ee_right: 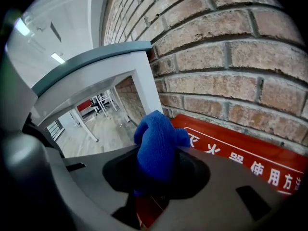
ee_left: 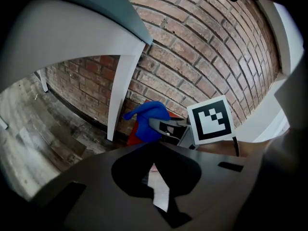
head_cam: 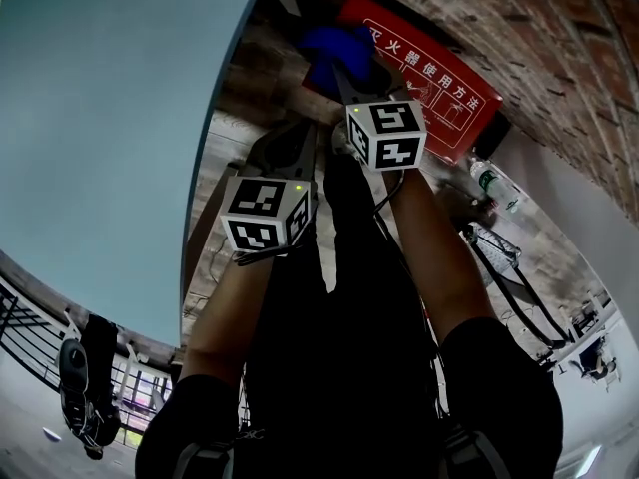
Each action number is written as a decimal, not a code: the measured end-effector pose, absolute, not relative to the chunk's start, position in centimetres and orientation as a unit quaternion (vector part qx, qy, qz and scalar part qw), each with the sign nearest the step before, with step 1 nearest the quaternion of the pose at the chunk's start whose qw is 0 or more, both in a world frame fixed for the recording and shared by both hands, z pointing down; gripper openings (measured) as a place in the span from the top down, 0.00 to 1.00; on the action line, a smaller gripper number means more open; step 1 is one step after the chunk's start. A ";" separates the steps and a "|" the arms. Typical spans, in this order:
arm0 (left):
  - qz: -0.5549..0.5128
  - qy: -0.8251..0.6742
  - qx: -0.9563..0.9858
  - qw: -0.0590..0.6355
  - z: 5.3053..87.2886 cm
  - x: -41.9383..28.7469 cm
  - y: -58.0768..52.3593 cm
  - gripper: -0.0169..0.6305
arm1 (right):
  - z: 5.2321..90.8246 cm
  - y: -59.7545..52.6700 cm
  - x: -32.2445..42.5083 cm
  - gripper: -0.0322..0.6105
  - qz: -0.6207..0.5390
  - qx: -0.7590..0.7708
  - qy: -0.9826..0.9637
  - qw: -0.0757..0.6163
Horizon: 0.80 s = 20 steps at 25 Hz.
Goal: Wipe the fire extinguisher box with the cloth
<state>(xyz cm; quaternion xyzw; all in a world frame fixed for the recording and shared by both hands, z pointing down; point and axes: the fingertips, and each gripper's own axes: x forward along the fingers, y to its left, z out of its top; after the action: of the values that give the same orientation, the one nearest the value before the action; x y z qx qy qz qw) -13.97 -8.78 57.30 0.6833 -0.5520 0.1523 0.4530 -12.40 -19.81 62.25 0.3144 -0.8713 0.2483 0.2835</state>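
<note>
The red fire extinguisher box (head_cam: 439, 83) with white Chinese print stands low against the brick wall. A blue cloth (head_cam: 329, 48) is bunched at the box's left end, and my right gripper (head_cam: 344, 73) is shut on it. In the right gripper view the cloth (ee_right: 156, 146) sticks up from between the jaws of the right gripper (ee_right: 156, 174), just in front of the box (ee_right: 231, 153). My left gripper (head_cam: 298, 140) hangs behind and to the left, with its jaws together and holding nothing. Its own view shows the cloth (ee_left: 150, 119), the right gripper (ee_left: 163, 127) and a sliver of the box (ee_left: 132, 136) ahead.
A table with a grey-blue top (head_cam: 100, 118) and a white leg (ee_left: 118, 95) stands close on the left of the box. Behind it all runs the brick wall (ee_right: 231, 71). A water bottle (head_cam: 496, 188) and a bag with black straps (head_cam: 494, 249) lie on the floor at the right.
</note>
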 end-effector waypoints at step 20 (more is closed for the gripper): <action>0.171 -0.479 0.742 0.436 57.1 -8.7 -11.2 0.96 | 63.2 -18.0 11.7 0.75 0.289 0.494 -0.753 0.325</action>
<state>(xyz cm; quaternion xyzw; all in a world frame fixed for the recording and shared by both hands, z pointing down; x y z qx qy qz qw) -8.66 -11.16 57.15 0.7421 -0.4793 0.1713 0.4361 11.66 -18.04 63.24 0.4944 -0.7525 0.2891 0.3252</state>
